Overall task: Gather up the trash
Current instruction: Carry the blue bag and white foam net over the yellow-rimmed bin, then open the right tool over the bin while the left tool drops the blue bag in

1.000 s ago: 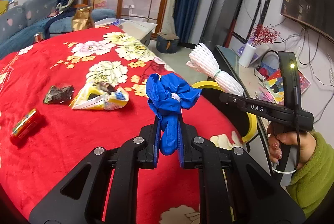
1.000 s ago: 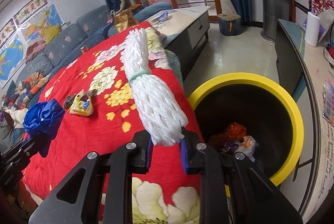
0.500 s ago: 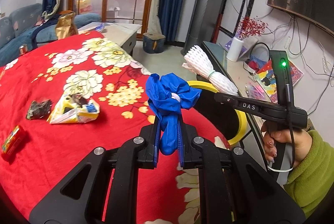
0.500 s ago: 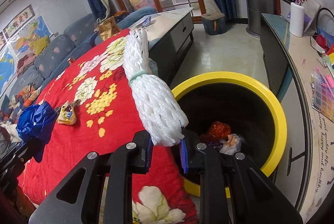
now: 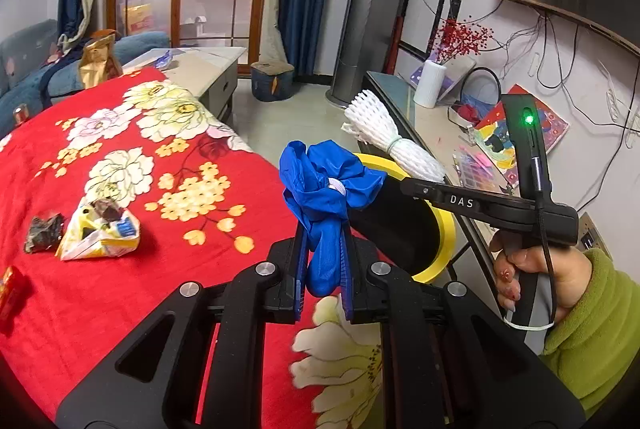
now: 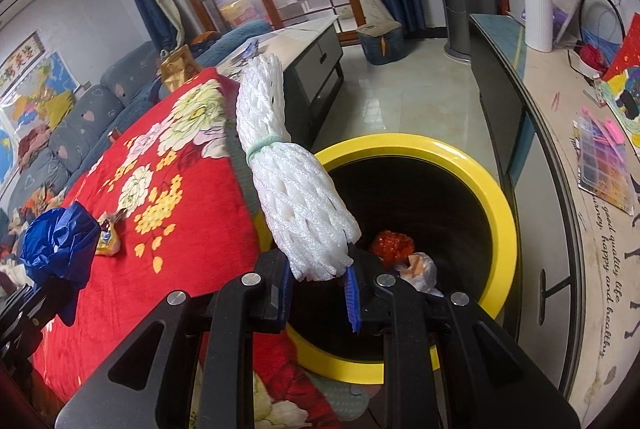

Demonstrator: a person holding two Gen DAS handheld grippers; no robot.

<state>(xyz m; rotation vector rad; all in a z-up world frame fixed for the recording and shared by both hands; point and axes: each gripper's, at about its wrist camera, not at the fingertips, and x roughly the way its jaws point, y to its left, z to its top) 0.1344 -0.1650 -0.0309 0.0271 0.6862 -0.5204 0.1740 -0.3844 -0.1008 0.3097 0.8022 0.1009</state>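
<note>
My left gripper (image 5: 324, 277) is shut on a crumpled blue plastic bag (image 5: 326, 189), held above the red flowered cloth (image 5: 120, 269). The bag also shows in the right wrist view (image 6: 56, 245). My right gripper (image 6: 318, 289) is shut on a bundle of white foam netting (image 6: 296, 197) tied with a green band, held over the near rim of the yellow-rimmed bin (image 6: 500, 213). The bin holds red and pale trash (image 6: 394, 245). The netting (image 5: 394, 145) and bin rim (image 5: 446, 241) show in the left wrist view. A yellow wrapper (image 5: 98, 235), a dark wrapper (image 5: 44, 237) and a red packet (image 5: 12, 293) lie on the cloth.
A long side counter (image 6: 560, 149) with a white vase (image 6: 538, 17) and papers runs right of the bin. A grey coffee table (image 5: 204, 69) and a sofa (image 6: 100, 101) stand behind the cloth. A blue stool (image 5: 272, 81) sits on the tiled floor.
Both grippers have moved right toward the bin with their loads still held. The netting has gone from above the cloth to over the bin's rim.
</note>
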